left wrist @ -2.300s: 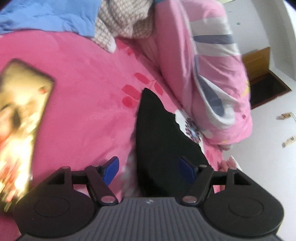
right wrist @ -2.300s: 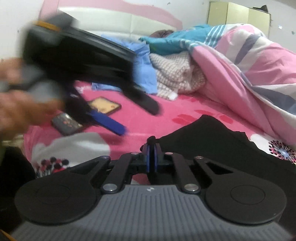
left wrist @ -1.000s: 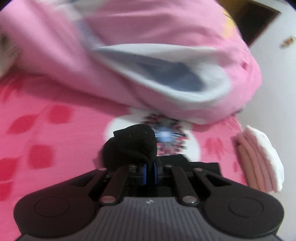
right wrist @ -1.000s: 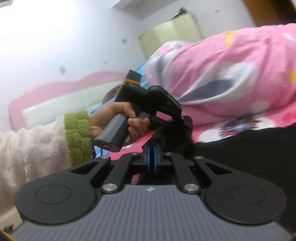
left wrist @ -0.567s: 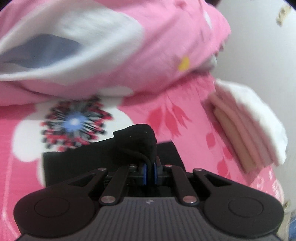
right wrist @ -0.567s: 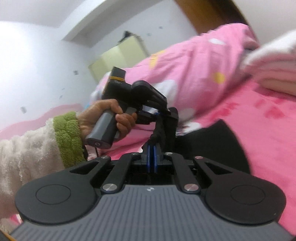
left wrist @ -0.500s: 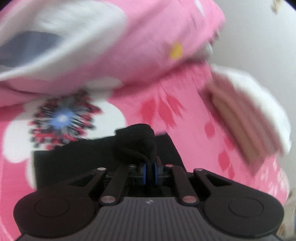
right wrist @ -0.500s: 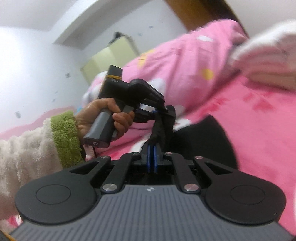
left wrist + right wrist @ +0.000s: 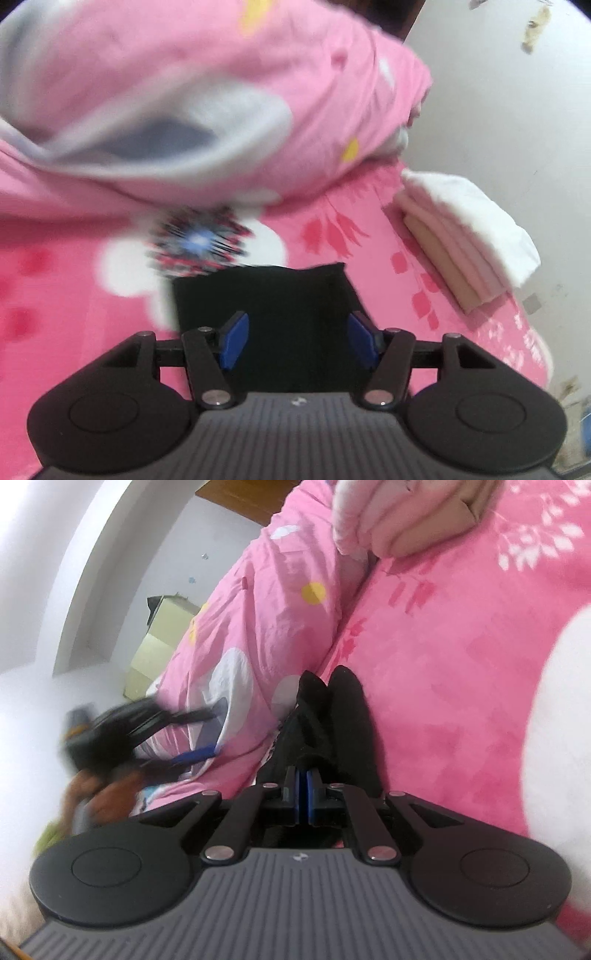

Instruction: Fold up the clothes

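- Left wrist view: I am seeing the left tool standing wide apart, its blue pads gripping nothing.
- The black garment is lying flat on the pink bed cover directly under and between the spread fingers, its far edge squared off near a white flower print.
- A pink quilt is bunching up behind the garment, blurred in this frame.
- A stack of folded pale clothes is sitting on the bed to the right, well apart from the black garment, at the bed's edge by the white wall.
- Right wrist view: I am seeing the right tool pinched together, its pads closing on a fold of the black garment, which is rising in a ridge straight ahead of the fingers.
- The view is tilting; the pink bed cover is filling the right side and the quilt the middle.
- The left tool is showing at left as a blurred black shape with fingers spread, a hand gripping its handle; I cannot tell more through the blur.
- The folded pale stack is sitting at the top edge.
- A pale yellow cabinet is standing against the far wall.
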### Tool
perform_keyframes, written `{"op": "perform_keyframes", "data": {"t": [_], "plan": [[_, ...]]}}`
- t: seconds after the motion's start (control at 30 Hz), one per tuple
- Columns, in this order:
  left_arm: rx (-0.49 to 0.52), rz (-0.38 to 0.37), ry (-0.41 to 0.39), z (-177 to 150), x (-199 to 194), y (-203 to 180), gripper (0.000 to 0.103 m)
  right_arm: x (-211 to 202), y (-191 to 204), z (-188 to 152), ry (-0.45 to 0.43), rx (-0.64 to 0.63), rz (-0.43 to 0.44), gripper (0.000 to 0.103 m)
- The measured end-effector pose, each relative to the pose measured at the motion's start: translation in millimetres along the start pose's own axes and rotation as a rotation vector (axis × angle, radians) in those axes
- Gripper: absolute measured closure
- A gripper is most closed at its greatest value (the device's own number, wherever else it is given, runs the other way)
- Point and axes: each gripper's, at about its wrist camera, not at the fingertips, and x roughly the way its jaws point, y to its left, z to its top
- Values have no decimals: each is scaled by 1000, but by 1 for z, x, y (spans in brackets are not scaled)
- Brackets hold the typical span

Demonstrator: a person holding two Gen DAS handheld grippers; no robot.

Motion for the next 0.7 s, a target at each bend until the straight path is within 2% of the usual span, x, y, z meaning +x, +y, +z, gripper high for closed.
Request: {"op": "perform_keyframes", "data": {"t": [0.23,0.3,0.43,0.6,0.7], "plan": [[145,153,-46,-97,-80,9,40,-3,-5,-1,16,45,20,100],[189,140,-34,-133,-67,2,40,-1,-7,2,29,71,26,100],[253,116,-46,-179,-35,-13,40,2,-9,11,57,114,40,100],[250,94,-67,-202,-13,-15,44,-1,12,30,41,41,29,101],[247,80,-64,-208,-7,-12,47,-4,11,32,26,18,-12,101]]}}
